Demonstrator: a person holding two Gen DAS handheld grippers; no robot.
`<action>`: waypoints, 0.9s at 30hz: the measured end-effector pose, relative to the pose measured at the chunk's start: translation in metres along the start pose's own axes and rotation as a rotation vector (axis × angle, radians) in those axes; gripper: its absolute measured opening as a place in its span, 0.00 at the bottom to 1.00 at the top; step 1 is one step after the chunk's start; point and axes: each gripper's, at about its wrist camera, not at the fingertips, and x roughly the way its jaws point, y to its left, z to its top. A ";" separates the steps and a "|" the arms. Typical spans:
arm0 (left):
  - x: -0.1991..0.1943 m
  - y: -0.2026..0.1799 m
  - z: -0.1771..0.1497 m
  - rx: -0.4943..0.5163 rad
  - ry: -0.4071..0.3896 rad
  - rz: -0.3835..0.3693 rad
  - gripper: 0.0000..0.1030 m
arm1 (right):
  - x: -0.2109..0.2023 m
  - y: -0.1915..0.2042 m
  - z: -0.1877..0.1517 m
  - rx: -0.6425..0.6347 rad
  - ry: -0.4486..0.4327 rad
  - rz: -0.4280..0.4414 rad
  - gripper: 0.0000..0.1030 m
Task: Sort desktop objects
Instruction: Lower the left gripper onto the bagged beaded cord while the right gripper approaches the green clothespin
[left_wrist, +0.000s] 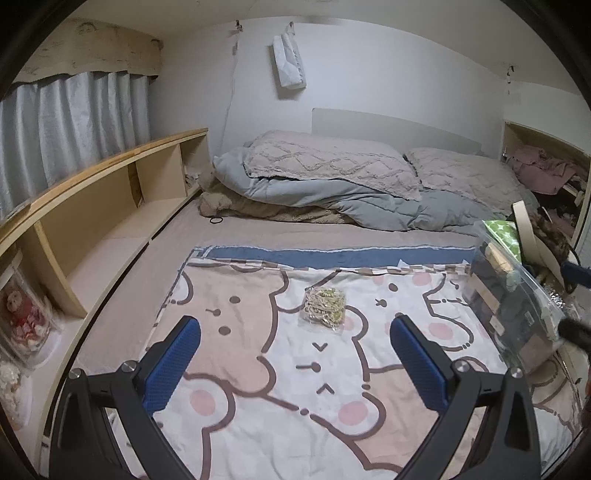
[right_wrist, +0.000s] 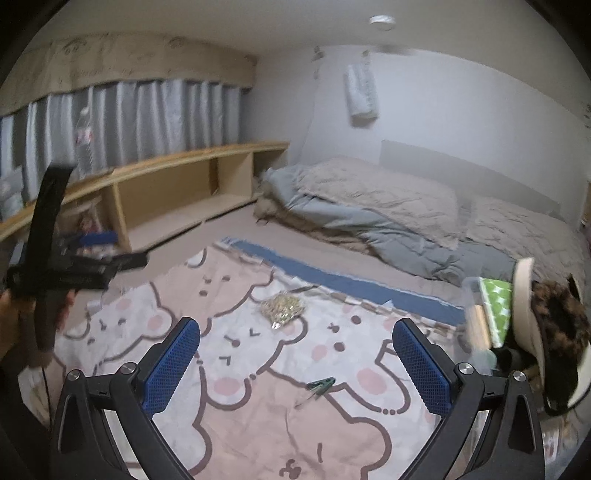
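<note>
A clear packet of beaded cord (left_wrist: 325, 305) lies on the bear-print blanket (left_wrist: 258, 387); it also shows in the right wrist view (right_wrist: 283, 307). A small green clip (right_wrist: 320, 386) lies on the blanket nearer me, seen only in the right wrist view. A clear plastic box (left_wrist: 517, 295) holding several items stands at the blanket's right edge. My left gripper (left_wrist: 295, 365) is open and empty, short of the packet. My right gripper (right_wrist: 295, 369) is open and empty, above the clip. The left gripper appears held up at the left of the right wrist view (right_wrist: 74, 266).
Folded grey duvet and pillows (left_wrist: 332, 177) lie at the bed's head. A low wooden shelf (left_wrist: 110, 206) runs along the left wall under a curtain. A leopard-print item and a beige strap (right_wrist: 554, 325) sit beside the box at the right.
</note>
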 end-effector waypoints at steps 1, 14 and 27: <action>0.005 -0.001 0.002 0.009 -0.004 0.006 1.00 | 0.006 0.000 0.000 -0.006 0.010 0.004 1.00; 0.131 -0.033 0.025 0.040 0.107 -0.038 1.00 | 0.127 -0.037 -0.030 0.027 0.160 -0.007 1.00; 0.274 -0.041 -0.013 0.060 0.312 -0.001 1.00 | 0.219 -0.058 -0.100 0.022 0.423 0.053 1.00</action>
